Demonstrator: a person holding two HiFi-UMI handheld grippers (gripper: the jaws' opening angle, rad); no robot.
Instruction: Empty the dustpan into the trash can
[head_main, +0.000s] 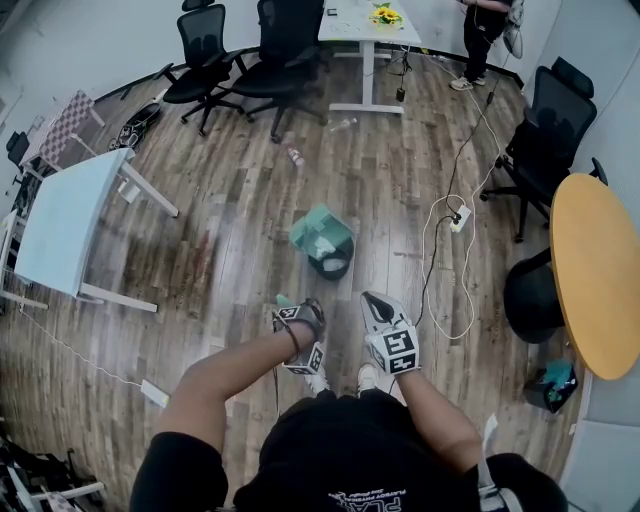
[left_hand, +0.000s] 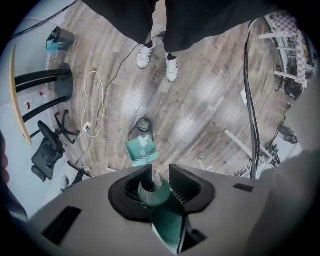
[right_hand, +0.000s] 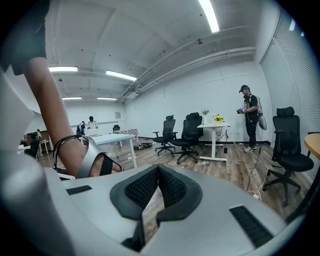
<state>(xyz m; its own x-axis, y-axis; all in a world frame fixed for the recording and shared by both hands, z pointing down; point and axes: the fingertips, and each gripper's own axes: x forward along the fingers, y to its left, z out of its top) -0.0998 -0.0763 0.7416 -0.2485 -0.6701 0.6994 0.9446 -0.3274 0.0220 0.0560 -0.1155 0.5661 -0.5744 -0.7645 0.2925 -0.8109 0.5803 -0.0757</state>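
Observation:
A green long-handled dustpan (head_main: 320, 228) hangs tipped over a small black trash can (head_main: 332, 265) on the wooden floor ahead of my feet. My left gripper (head_main: 298, 318) points down at it and is shut on the top of the green handle (left_hand: 152, 194). In the left gripper view the pan (left_hand: 141, 151) sits right at the trash can (left_hand: 142, 127) rim, seen beyond the left gripper (left_hand: 161, 172). My right gripper (head_main: 375, 305) hovers beside the left one, shut with nothing in it. In its own view the right gripper (right_hand: 158, 170) points out level across the room.
A white cable and power strip (head_main: 460, 217) lie on the floor to the right. A round wooden table (head_main: 600, 270) and black chairs (head_main: 545, 150) stand at the right, a white table (head_main: 65, 225) at the left. A person (head_main: 482, 30) stands far back. Small litter (head_main: 293, 155) lies ahead.

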